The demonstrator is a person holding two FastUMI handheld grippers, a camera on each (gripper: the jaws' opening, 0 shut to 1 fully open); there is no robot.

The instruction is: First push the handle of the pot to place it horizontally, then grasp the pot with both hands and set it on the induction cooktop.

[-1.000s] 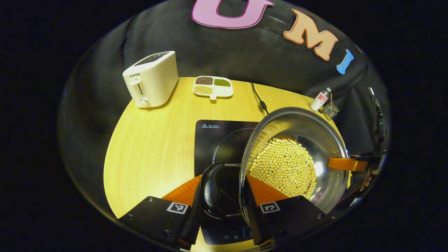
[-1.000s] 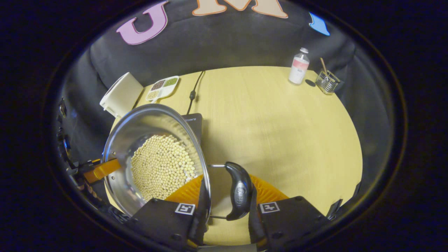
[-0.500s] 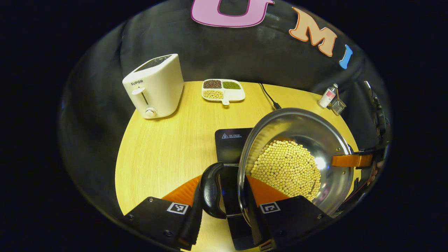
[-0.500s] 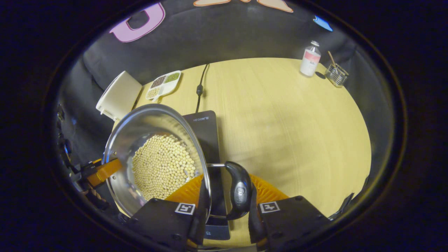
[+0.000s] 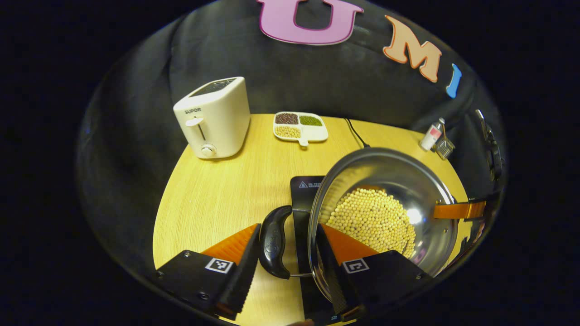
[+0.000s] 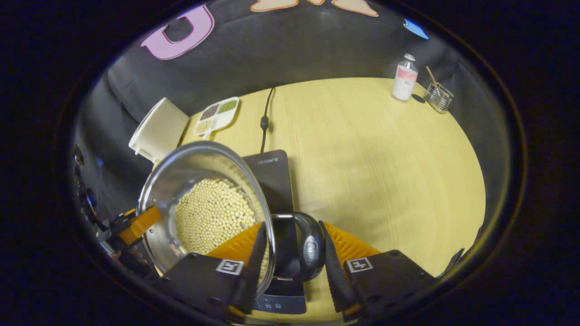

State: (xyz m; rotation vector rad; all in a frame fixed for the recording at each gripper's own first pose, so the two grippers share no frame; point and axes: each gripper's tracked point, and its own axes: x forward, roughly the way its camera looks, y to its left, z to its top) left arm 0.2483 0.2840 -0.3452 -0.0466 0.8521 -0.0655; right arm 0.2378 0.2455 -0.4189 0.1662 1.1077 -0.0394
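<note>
A steel pot [image 5: 385, 172] holding yellow soybeans [image 5: 371, 222] rests over the black induction cooktop [image 5: 306, 185]. My left gripper [image 5: 287, 226] is open, its orange fingers standing either side of a black side handle [image 5: 274, 242] and the pot rim. Across the pot, an orange finger [image 5: 457, 210] of the other gripper reaches its far side. In the right gripper view the pot [image 6: 195, 163] sits at lower left on the cooktop [image 6: 272, 172]. My right gripper [image 6: 292, 223] is open around the other black handle [image 6: 310, 249] and the rim.
On the round wooden table [image 6: 385, 158] stand a white toaster [image 5: 215, 117], a divided dish of beans [image 5: 299, 127], a small bottle [image 6: 404, 77] and a glass holder [image 6: 437, 97]. The cooktop's cord [image 6: 265, 120] runs to the back edge.
Both grippers were shut on the pot's handles and rim; their fingers have now spread apart. The pot has come down over the cooktop, and both cameras have tilted slightly.
</note>
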